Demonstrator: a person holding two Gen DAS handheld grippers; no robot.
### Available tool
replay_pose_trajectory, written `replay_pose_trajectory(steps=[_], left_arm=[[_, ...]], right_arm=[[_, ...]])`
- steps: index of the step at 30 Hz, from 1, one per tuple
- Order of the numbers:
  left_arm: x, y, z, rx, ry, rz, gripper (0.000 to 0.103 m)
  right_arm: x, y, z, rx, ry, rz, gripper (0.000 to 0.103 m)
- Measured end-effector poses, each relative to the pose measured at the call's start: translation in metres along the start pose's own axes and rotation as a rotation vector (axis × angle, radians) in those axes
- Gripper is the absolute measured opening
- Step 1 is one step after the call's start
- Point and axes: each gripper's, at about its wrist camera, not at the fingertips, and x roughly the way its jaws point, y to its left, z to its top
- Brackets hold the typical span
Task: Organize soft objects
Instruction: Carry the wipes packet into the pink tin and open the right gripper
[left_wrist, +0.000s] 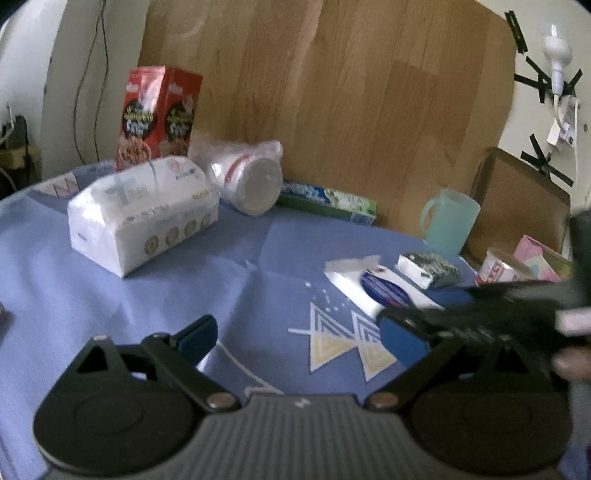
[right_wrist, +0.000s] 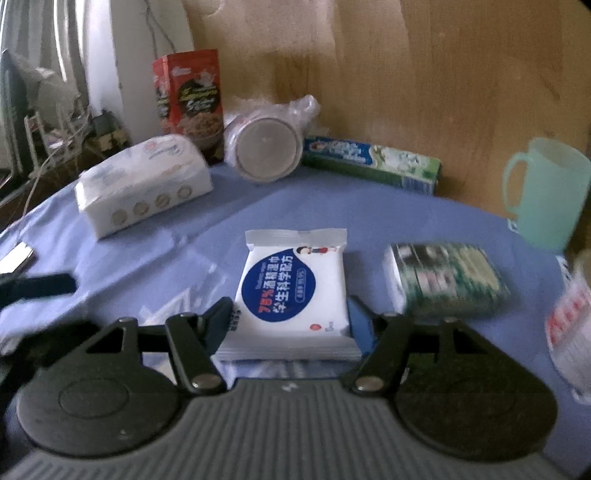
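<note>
Nearest the lens, the right gripper (right_wrist: 291, 317) is seen about half open, with its pads seemingly pressed on the two long sides of the flat white wet-wipe pack with the dark blue oval label (right_wrist: 291, 280). No gap can be made out on either side, so it's read as gripped. The pack is found around the middle of the blue-cloth-covered table (right_wrist: 332, 206), a bit toward the near edge.

The left gripper (left_wrist: 301, 338) is held wide open over bare cloth, and nothing is caught between its fingers.

The rest, big to small:
- A bulky white plastic-wrapped tissue pack (right_wrist: 144, 184) is laid on its side toward the far left edge.
- A tall red cardboard cereal box (right_wrist: 192, 103) is stood upright at the far edge, just behind that pack.
- A sleeve of white disposable cups in clear plastic (right_wrist: 264, 151) is tipped over beside the box, base toward the camera.
- A long green and blue toothpaste carton (right_wrist: 373, 162) is laid flat along the far edge.
- A mint green plastic mug (right_wrist: 546, 192) is stood upright near the far right edge.
- A small green and white pocket-tissue packet (right_wrist: 443, 284) is laid just right of the wipes, not touching them.
</note>
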Motion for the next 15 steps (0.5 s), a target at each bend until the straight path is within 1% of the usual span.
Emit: replay_pose_trajectory(steps=[2, 4, 8, 10, 12, 15], left_arm=[[0.002, -0.003, 0.000, 0.008, 0.025, 0.016, 0.098], [0.003, -0.008, -0.002, 0.009, 0.055, 0.016, 0.098], [0.001, -0.023, -0.008, 0.024, 0.099, -0.001, 0.098], [-0.001, -0.030, -0.009, 0.027, 0.121, -0.012, 0.097], [-0.009, -0.035, -0.008, -0.004, 0.137, -0.060, 0.096], [-0.024, -0.047, -0.004, -0.054, 0.139, -0.170, 0.096]], right_arm=[[-0.021, 0.004, -0.012, -0.001, 0.013, 0.028, 0.068], [-0.043, 0.010, -0.024, 0.000, 0.013, 0.052, 0.069], [-0.085, 0.025, -0.048, 0.006, -0.033, 0.092, 0.069], [-0.102, 0.030, -0.056, -0.004, -0.074, 0.055, 0.069], [-0.113, 0.030, -0.063, 0.000, -0.103, 0.028, 0.069], [-0.125, 0.028, -0.071, 0.006, -0.145, -0.045, 0.069]])
